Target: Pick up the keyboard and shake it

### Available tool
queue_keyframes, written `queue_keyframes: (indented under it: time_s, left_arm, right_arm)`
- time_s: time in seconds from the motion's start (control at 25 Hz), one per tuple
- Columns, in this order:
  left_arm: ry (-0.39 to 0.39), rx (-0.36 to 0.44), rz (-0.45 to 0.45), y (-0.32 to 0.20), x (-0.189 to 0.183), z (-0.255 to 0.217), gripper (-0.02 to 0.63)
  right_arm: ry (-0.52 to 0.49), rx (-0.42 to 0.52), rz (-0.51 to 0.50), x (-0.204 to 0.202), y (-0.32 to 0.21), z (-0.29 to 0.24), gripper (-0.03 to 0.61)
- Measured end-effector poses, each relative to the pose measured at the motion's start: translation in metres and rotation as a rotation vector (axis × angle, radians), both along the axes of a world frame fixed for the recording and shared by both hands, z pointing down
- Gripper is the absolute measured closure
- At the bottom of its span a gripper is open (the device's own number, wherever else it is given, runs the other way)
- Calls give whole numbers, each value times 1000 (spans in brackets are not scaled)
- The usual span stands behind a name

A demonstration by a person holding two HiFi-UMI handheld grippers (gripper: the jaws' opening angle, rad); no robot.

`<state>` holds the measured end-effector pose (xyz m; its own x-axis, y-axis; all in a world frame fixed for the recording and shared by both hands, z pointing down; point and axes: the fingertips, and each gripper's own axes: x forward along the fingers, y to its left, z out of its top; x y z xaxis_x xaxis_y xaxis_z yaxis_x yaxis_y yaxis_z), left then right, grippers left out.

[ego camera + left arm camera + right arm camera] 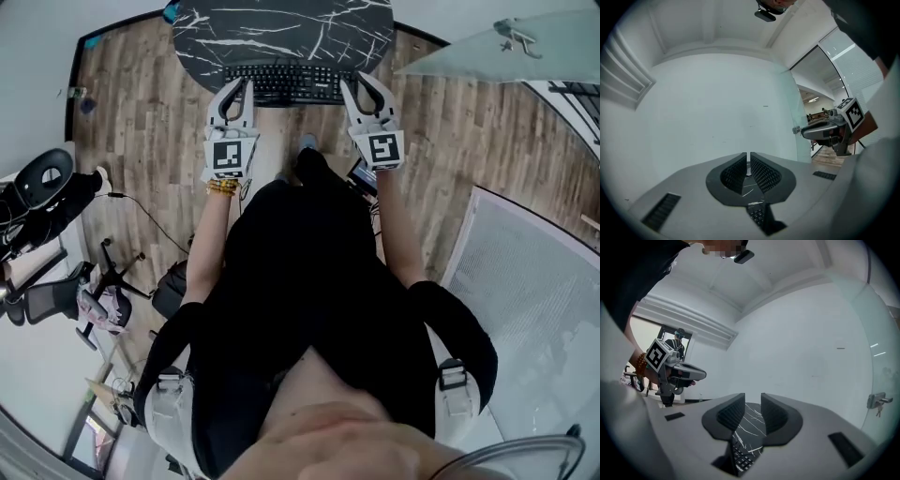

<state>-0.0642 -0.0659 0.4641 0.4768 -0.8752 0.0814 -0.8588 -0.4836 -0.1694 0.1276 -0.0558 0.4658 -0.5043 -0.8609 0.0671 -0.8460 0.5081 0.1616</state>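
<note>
Jaws of left gripper (748, 155) together, right gripper (752, 398) apart; keyboard (286, 84) partly hidden.

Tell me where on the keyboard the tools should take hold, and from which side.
Probably best by its near long edge, one tool toward each end, coming from the person's side. The keyboard lies flat and wide at the front edge of the table, and the left tool and right tool point at those ends.
</note>
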Motion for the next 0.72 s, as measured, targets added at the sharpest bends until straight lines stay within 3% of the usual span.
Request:
queue_keyframes:
  time_s: [0.4,0.72]
  left_arm:
    - [-6,-89,-47,-31,7,31,600]
    - [-11,-272,-68,-49,-22,98,600]
  right_arm:
    - [-1,-81,-15,24,-42,33,479]
    - [22,-246,-7,34,-61,102,432]
